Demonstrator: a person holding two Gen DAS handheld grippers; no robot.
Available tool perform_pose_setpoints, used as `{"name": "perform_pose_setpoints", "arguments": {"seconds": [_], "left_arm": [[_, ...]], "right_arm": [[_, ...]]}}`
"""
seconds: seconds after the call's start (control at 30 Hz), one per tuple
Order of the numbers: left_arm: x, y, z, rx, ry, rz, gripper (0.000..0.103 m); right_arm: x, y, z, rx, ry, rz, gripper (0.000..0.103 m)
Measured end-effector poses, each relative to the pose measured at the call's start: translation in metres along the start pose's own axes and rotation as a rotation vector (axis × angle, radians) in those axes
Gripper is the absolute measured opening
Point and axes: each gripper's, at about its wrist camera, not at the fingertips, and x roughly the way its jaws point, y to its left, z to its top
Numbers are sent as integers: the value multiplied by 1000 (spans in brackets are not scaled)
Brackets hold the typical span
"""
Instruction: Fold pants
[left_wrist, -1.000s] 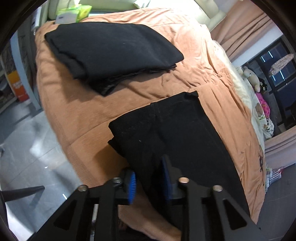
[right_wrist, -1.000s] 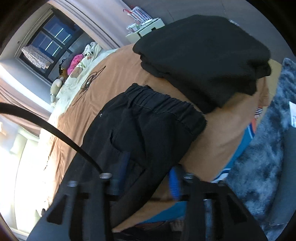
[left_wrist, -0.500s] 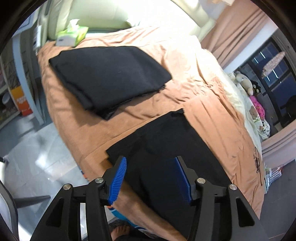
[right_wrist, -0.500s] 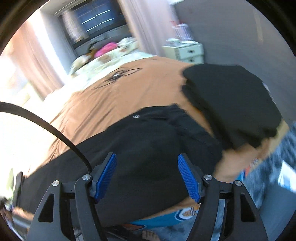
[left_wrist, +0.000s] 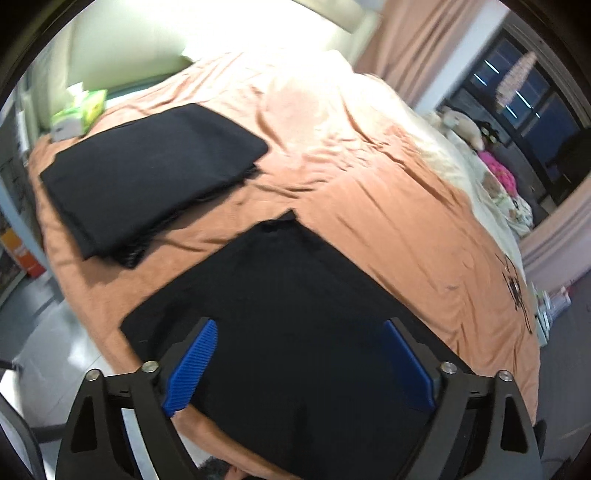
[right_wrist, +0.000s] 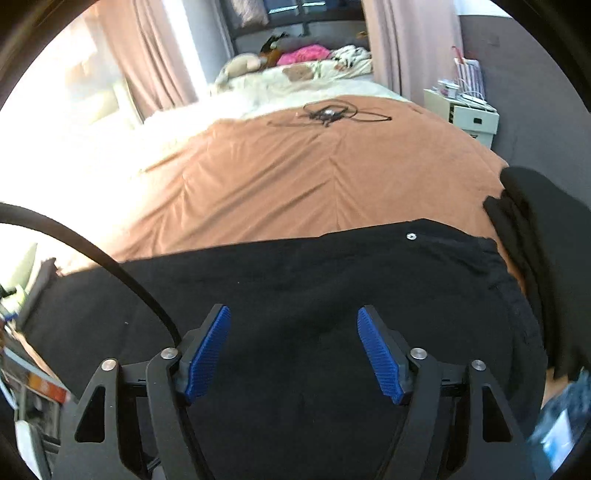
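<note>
The left gripper (left_wrist: 299, 365) stands wide with nothing between its blue ribbed pads (left_wrist: 190, 373); its jaws have just been opening. The right gripper (right_wrist: 293, 354) is likewise spread and empty, jaws just opened. Below both lie the black cloth pants (right_wrist: 314, 280), flat along the near edge of the orange bedspread (left_wrist: 388, 192), beside a folded black garment (left_wrist: 147, 173). One fold looks laid and released; next comes regripping an end to double it over.

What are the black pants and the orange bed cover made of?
The black pants look like a thick matte woven cloth, maybe cotton: no shine, and a small metal stud shows near the waist. The orange bed cover looks like soft brushed fabric, with gentle wrinkles and stitched seams.
</note>
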Motion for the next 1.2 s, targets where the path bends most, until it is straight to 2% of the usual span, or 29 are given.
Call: {"name": "perform_pose_setpoints", "arguments": {"seconds": [0.1,0.23,0.37,0.43,0.6,0.7,0.83,0.97,1.1,1.2], "left_arm": [[3,-16,-1,38,10,-19,102],[5,-39,-4,117,11,-12,103],[16,-56,-8,164,68,-11,103],[18,-61,-11,175,62,-54,103],[30,-78,-8,203,39,-52,102],[49,-84,0,183,56,-56,95],[73,-88,10,144,91,-39,76],[96,-90,17,109,115,-11,75],[117,-87,22,66,141,5,71],[129,-87,24,55,156,18,68]], "right_arm": [[7,13,12,-14,19,11,77],[25,24,28,-48,33,22,79],[40,33,32,-126,26,36,79],[49,32,32,-161,26,54,79],[72,55,41,-239,33,96,79],[88,69,49,-300,64,130,79],[104,85,55,-386,83,184,79],[128,96,64,-448,133,239,75],[150,101,70,-507,183,253,66],[165,103,79,-536,220,269,65]]}}
